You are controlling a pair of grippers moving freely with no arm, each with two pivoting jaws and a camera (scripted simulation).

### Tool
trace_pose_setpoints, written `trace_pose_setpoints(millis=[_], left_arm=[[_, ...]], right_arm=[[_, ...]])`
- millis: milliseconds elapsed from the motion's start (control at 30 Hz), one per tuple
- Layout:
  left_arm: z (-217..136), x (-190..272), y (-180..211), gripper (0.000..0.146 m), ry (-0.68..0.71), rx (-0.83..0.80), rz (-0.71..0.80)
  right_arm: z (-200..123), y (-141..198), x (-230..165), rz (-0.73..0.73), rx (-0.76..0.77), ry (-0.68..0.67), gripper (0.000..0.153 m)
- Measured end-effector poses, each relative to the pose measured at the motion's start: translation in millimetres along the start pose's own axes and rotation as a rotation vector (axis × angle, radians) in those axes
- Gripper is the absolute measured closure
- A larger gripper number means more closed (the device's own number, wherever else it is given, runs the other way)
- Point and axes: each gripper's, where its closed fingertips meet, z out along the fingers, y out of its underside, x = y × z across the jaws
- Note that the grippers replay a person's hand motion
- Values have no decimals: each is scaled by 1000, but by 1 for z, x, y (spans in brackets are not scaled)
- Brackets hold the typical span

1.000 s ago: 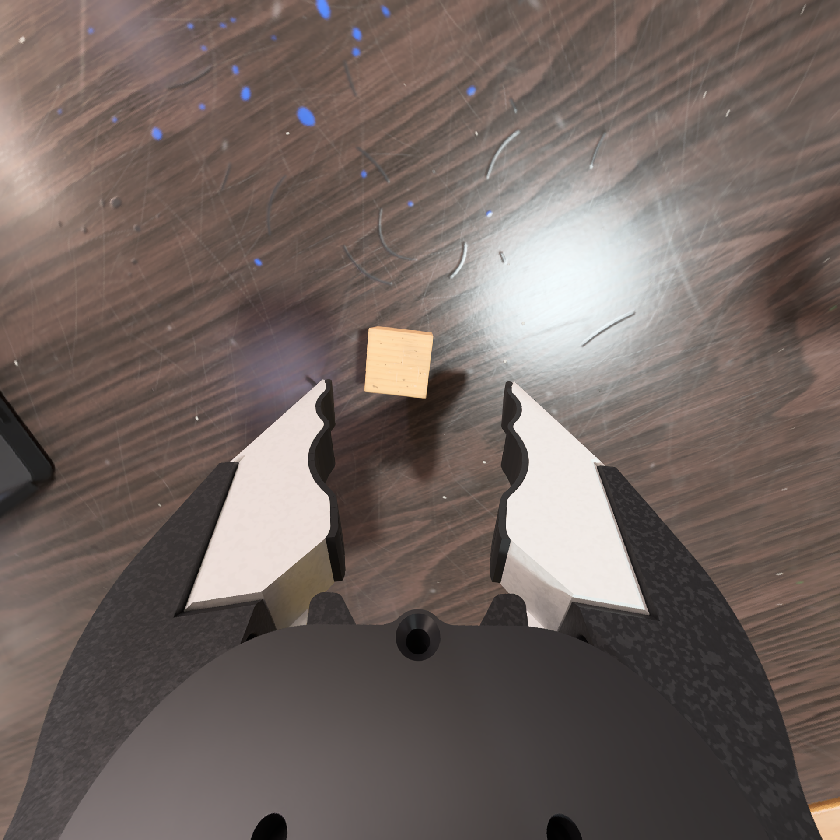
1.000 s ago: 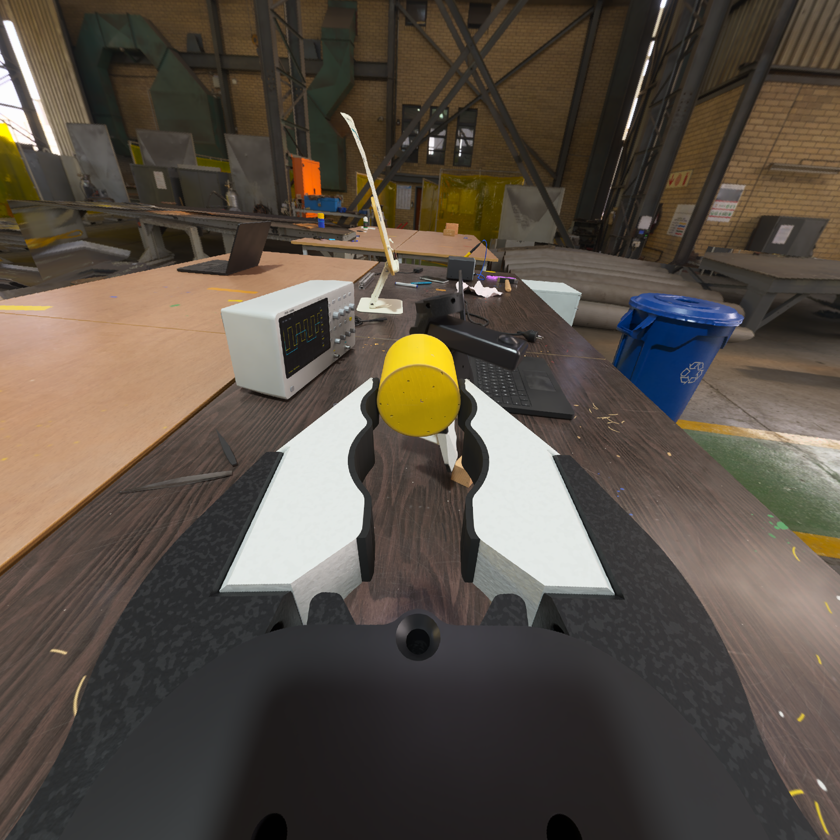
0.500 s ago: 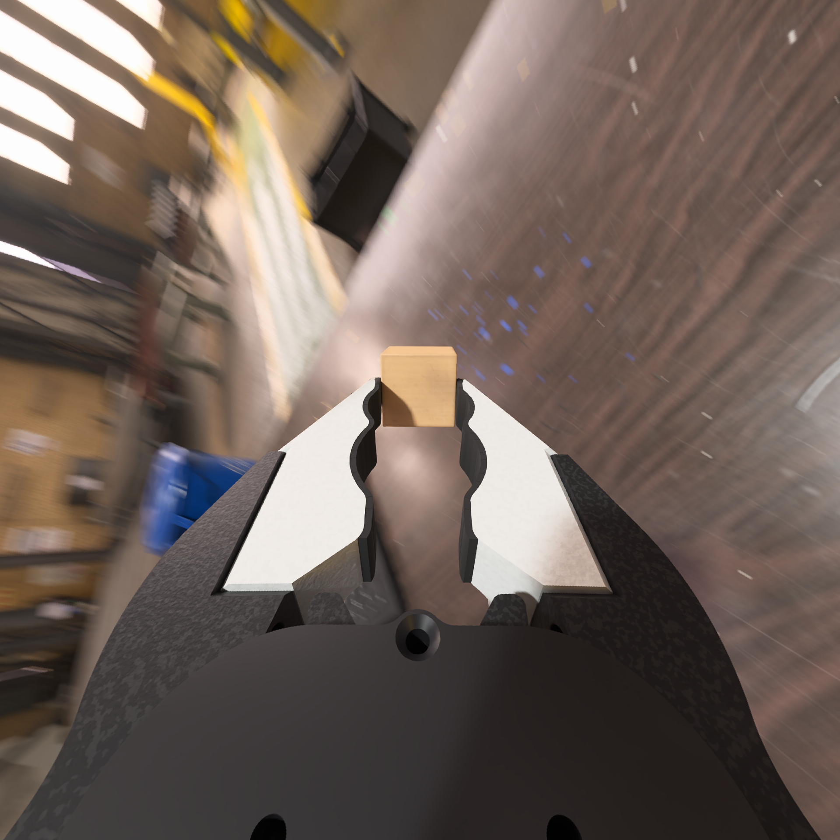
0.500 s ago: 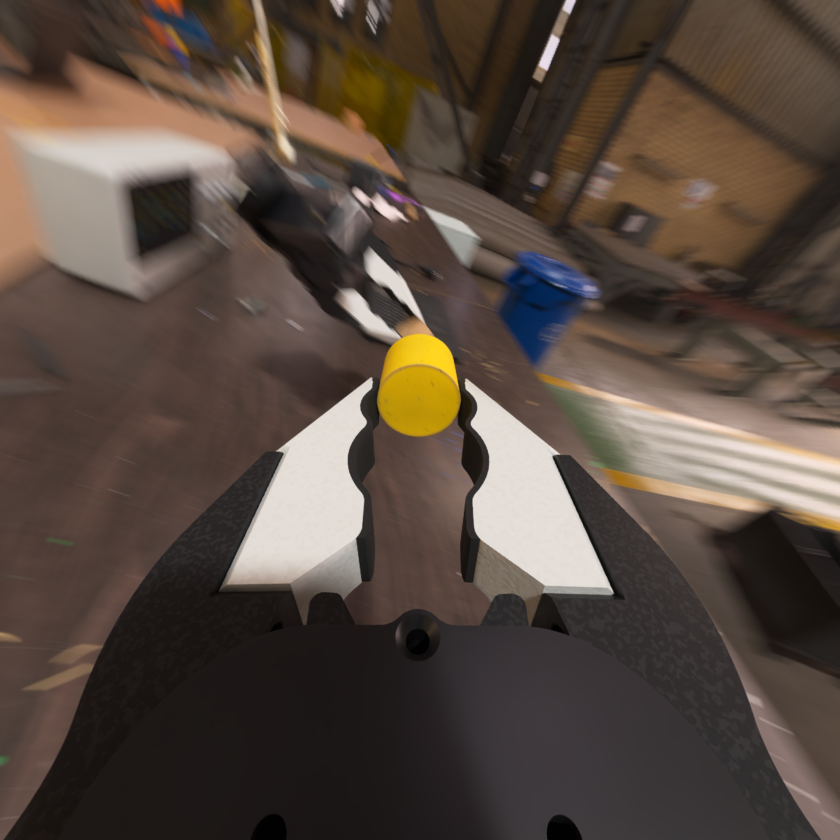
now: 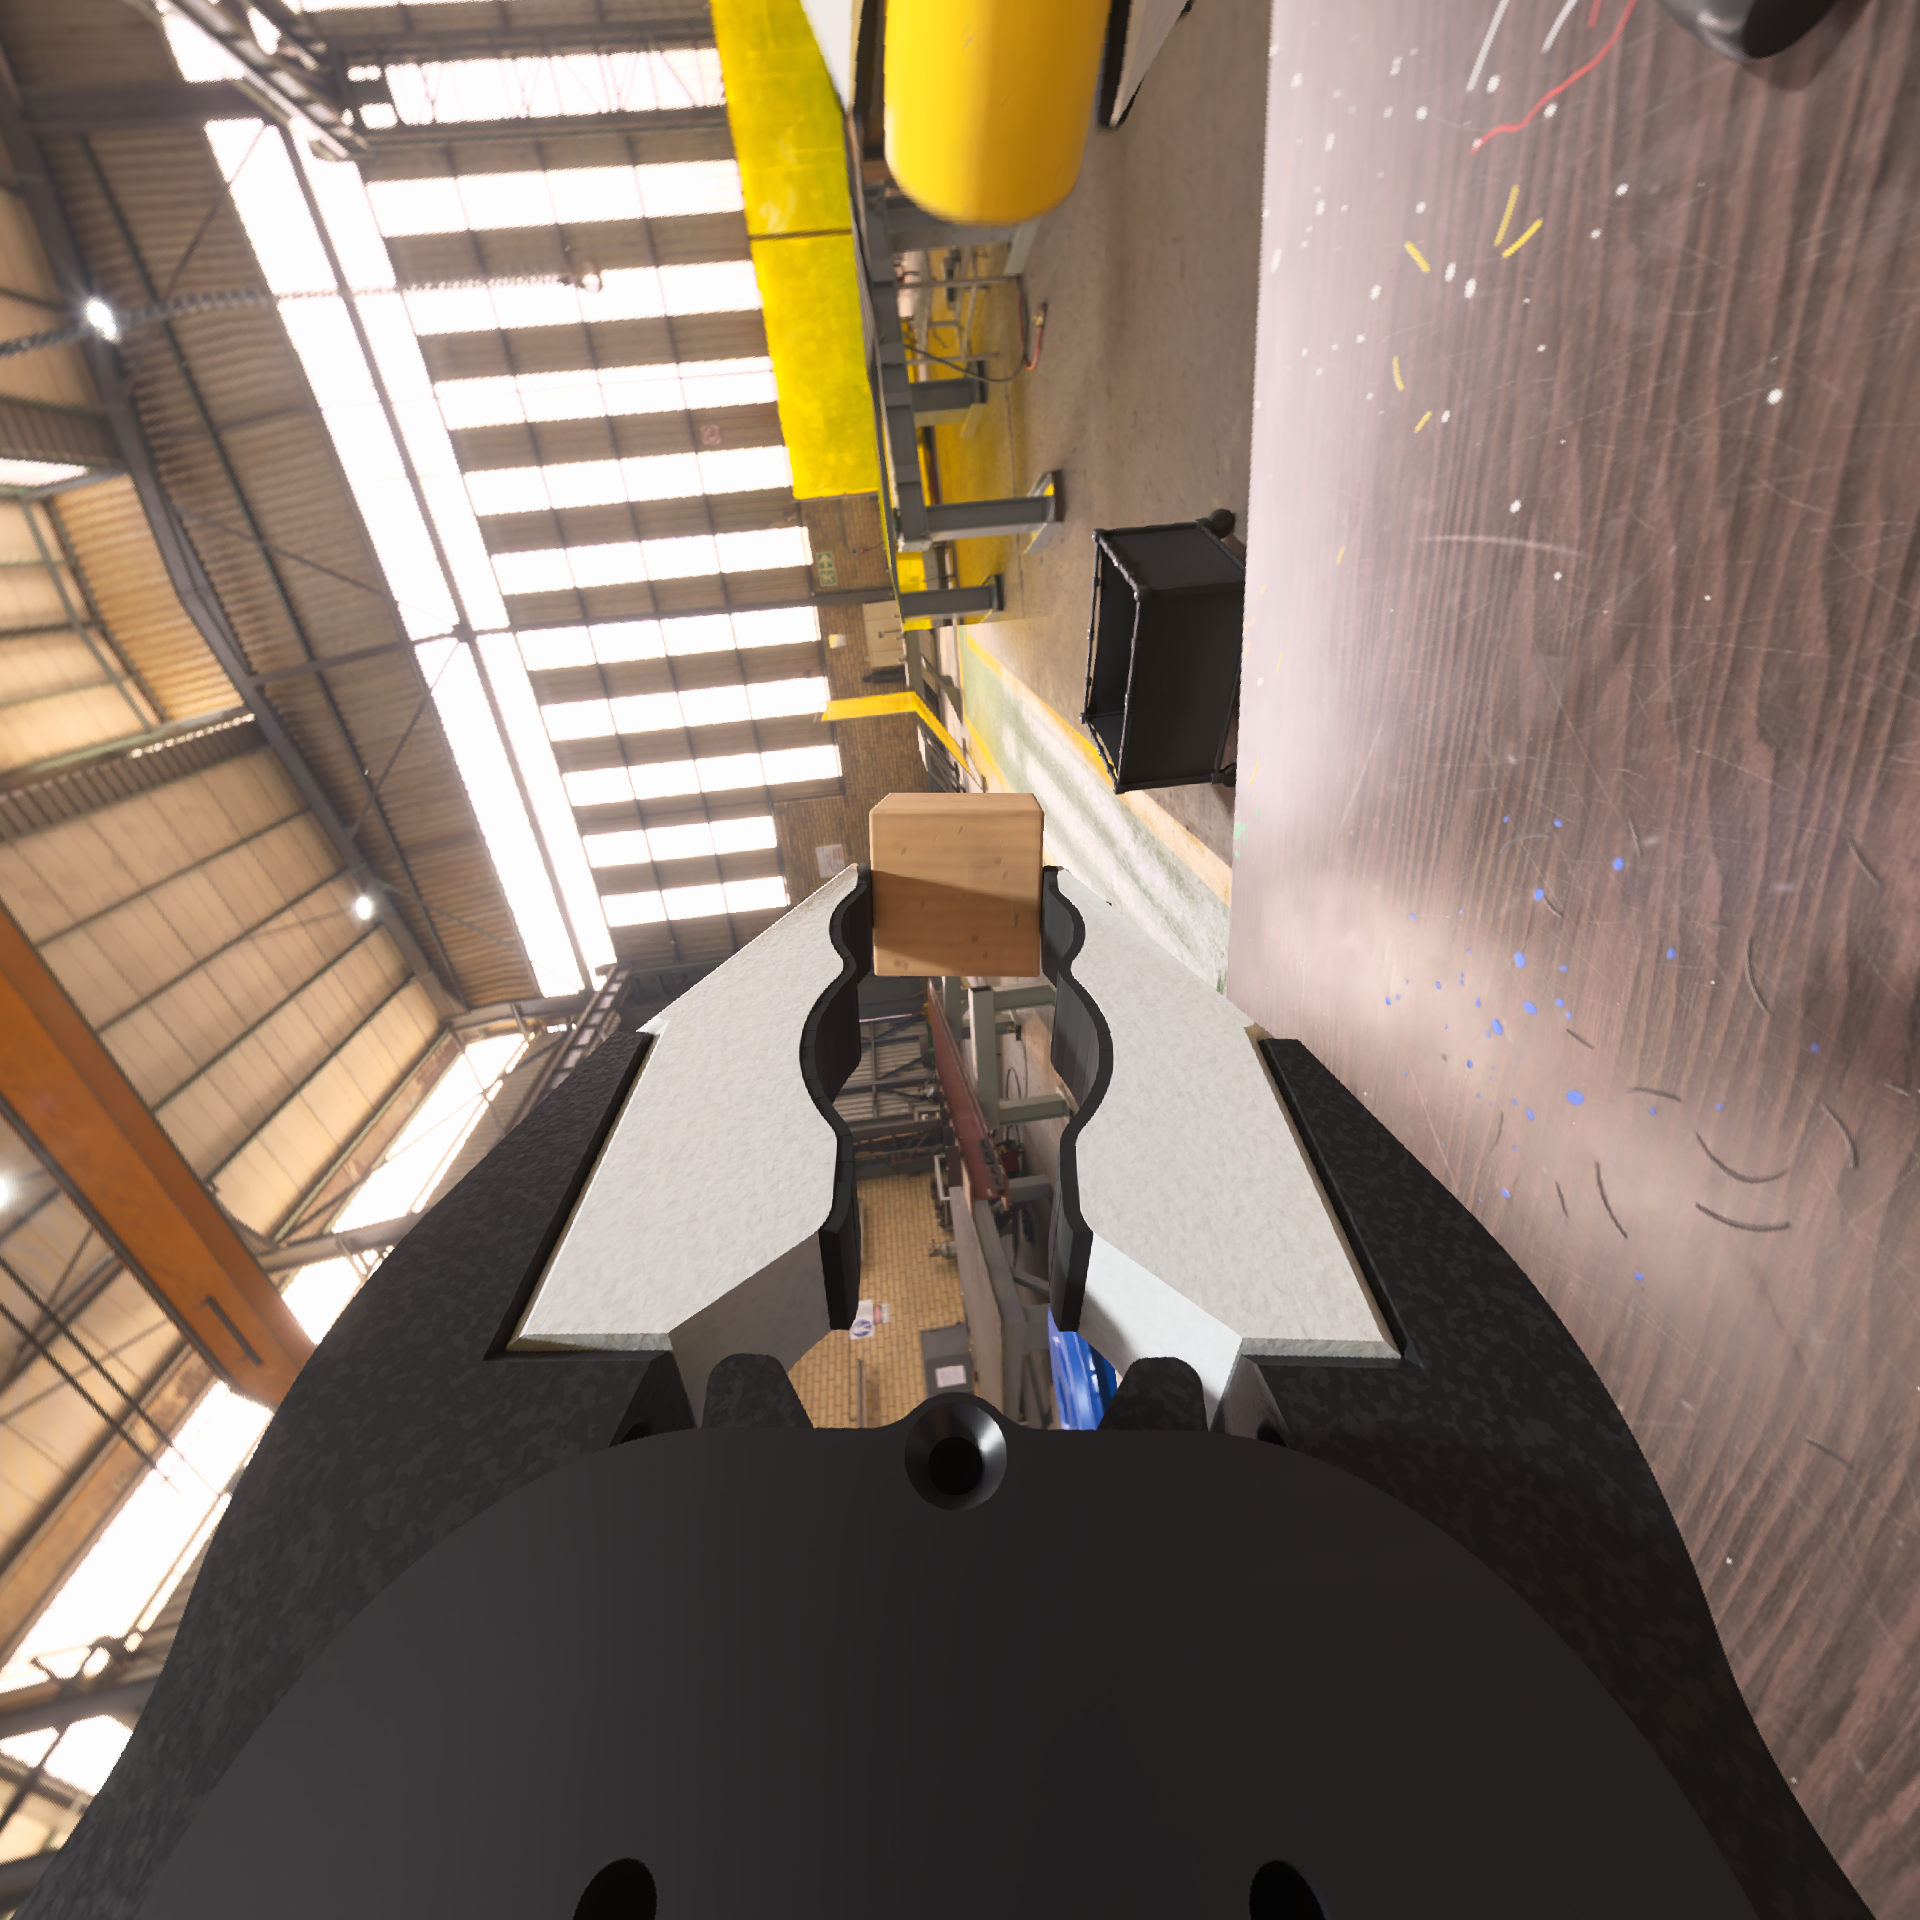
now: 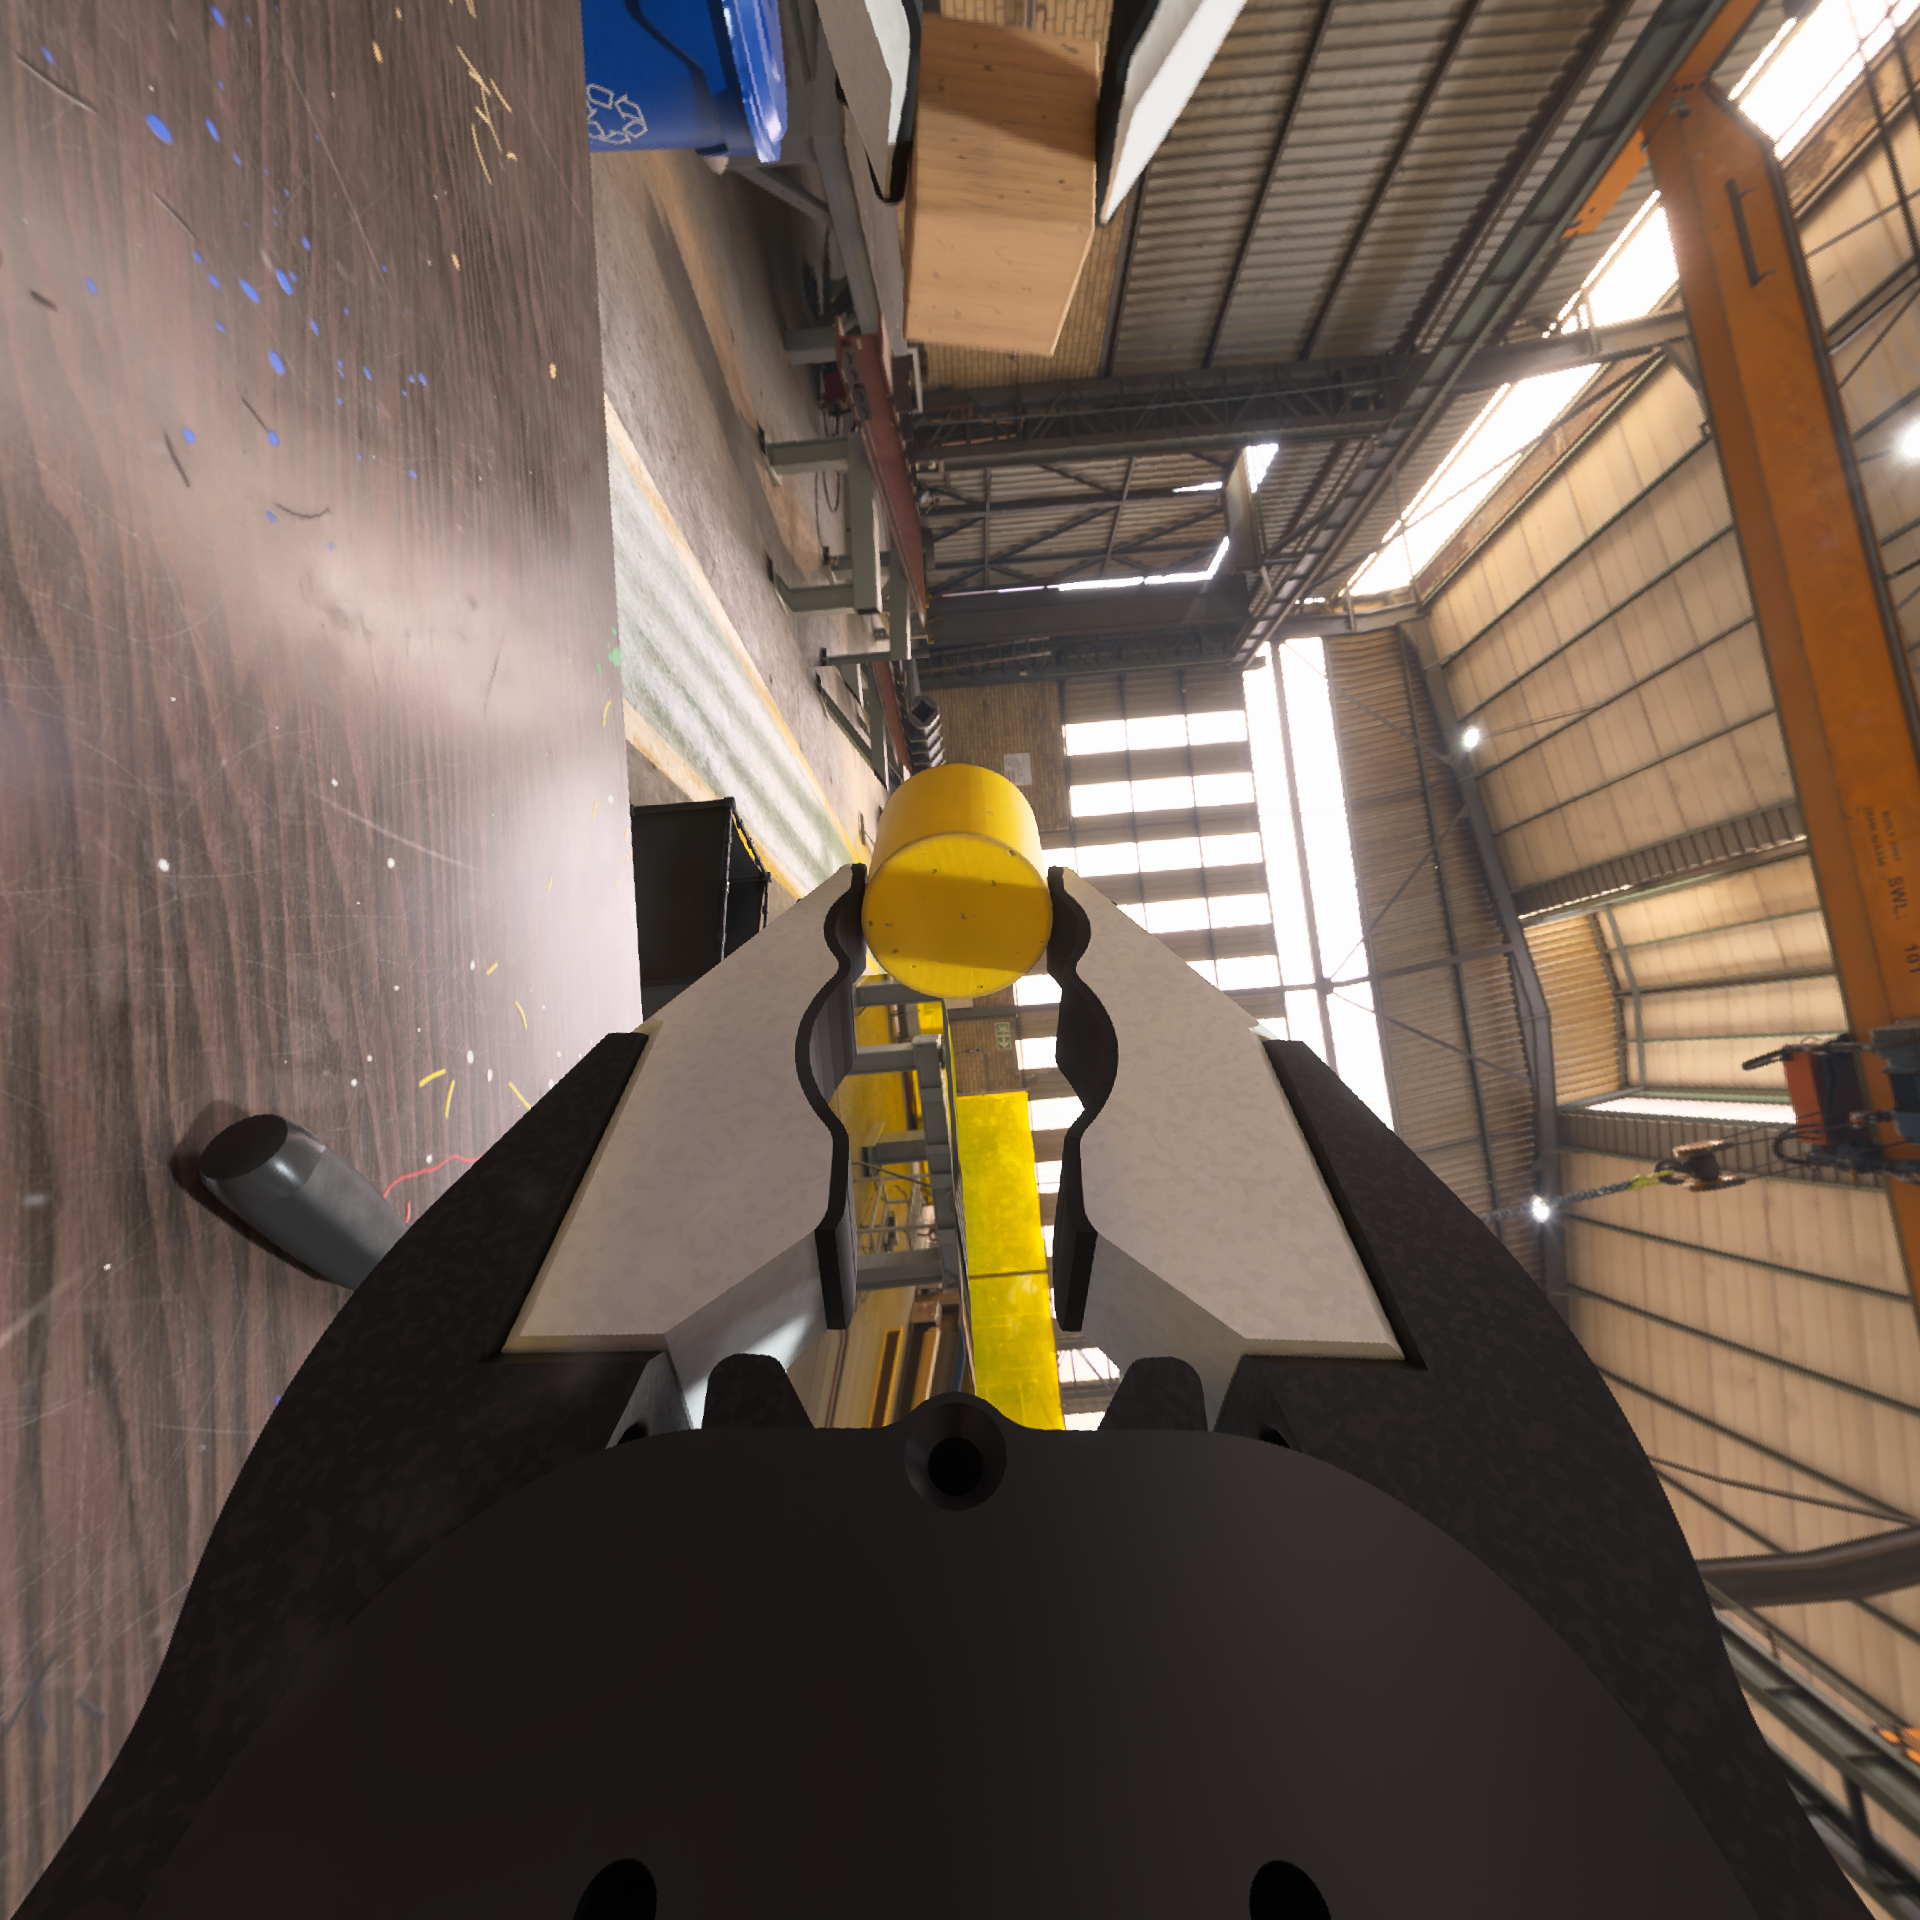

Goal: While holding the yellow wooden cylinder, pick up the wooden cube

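My left gripper (image 5: 954,920) is shut on the wooden cube (image 5: 956,883), held at the fingertips and lifted off the dark wooden table (image 5: 1610,727). My right gripper (image 6: 954,920) is shut on the yellow wooden cylinder (image 6: 956,883), also held in the air. Both views are rolled sideways and the two grippers face each other. The cylinder shows at the top of the left wrist view (image 5: 987,104). The cube shows large at the top of the right wrist view (image 6: 997,187), between the other gripper's white fingers (image 6: 1153,94).
The table fills the right side of the left wrist view and the left side of the right wrist view (image 6: 291,623). A dark grey cylinder (image 6: 291,1195) lies on it. A black bin (image 5: 1164,655) and a blue bin (image 6: 675,73) stand on the floor beyond the table edge.
My left gripper closed on the cube, lifted it off the table and rolled sideways. My right gripper, still holding the cylinder, swung round and rolled to face the left one.
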Motion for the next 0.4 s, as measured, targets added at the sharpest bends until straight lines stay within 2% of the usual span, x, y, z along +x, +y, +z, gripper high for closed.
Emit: trace_pose_setpoints(millis=[133,267,400], left_arm=[[5,5,-11,114,24,-6,68],[5,6,-25,114,24,80,54],[4,7,-31,114,37,96,51]], right_arm=[[2,4,-4,-14,-37,-14,118],[0,6,-3,35,-5,-22,118],[-3,5,-2,19,-2,-22,118]])
